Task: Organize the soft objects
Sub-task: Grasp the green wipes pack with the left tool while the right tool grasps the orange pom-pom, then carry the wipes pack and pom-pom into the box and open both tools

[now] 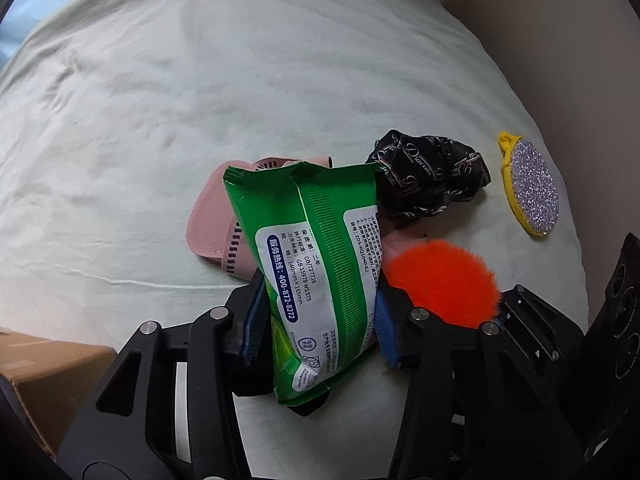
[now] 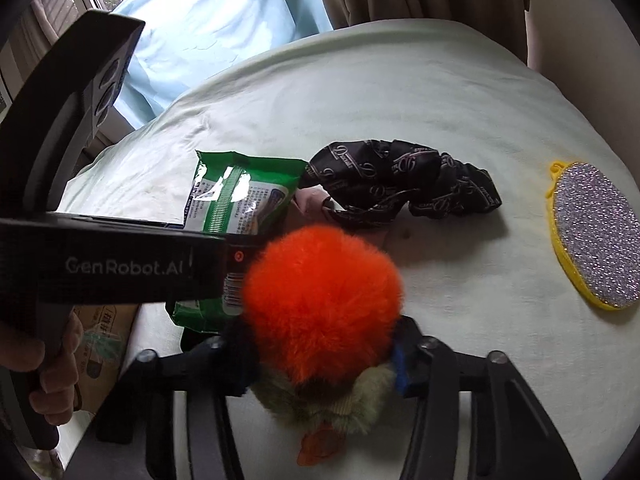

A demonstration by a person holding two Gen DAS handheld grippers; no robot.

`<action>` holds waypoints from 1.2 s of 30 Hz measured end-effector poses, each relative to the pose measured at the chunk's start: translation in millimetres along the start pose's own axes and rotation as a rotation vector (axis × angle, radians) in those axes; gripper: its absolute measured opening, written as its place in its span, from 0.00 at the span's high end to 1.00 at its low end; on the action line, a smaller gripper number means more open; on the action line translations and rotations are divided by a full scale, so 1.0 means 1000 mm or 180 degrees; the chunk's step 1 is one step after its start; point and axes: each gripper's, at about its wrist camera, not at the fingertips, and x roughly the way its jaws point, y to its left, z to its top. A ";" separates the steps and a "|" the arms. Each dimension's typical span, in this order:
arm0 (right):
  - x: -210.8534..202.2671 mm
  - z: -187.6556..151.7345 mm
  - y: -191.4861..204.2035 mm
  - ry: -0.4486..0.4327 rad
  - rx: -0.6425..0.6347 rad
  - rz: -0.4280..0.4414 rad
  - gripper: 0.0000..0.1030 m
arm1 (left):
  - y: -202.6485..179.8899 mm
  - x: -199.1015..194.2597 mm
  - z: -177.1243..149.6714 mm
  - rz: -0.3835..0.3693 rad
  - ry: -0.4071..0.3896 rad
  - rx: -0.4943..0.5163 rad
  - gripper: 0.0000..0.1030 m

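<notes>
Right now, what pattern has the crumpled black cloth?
The black cloth has white script lettering; right wrist view shows it best.

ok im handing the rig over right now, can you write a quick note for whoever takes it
Left gripper: shut on the green wipes pack, blue pads pressing both of its sides.
Right gripper: shut on the orange fluffy toy.
Not in either gripper, on the pale green bedsheet: the black patterned scarf, bunched up; the yellow-rimmed glitter pad, apart at the right; a pink item partly under the wipes pack.
A cardboard box sits at the left edge of the bed.
Done: two items gripped, neither put away yet.
Left: place both, probably in the box, then collect the scarf, pad and pink item.
</notes>
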 end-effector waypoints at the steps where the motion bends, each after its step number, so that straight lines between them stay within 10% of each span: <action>1: 0.001 0.000 0.001 0.0005 0.0006 -0.0006 0.64 | 0.000 -0.001 0.000 0.0004 -0.0007 0.0012 0.61; 19: -0.036 0.009 0.006 -0.0205 0.0010 -0.0166 0.65 | -0.001 -0.050 -0.006 -0.0025 -0.0230 0.0029 0.67; 36: -0.186 0.068 0.053 -0.0566 -0.0031 -0.0362 0.66 | -0.040 -0.200 -0.006 -0.0041 -0.0744 0.0019 0.67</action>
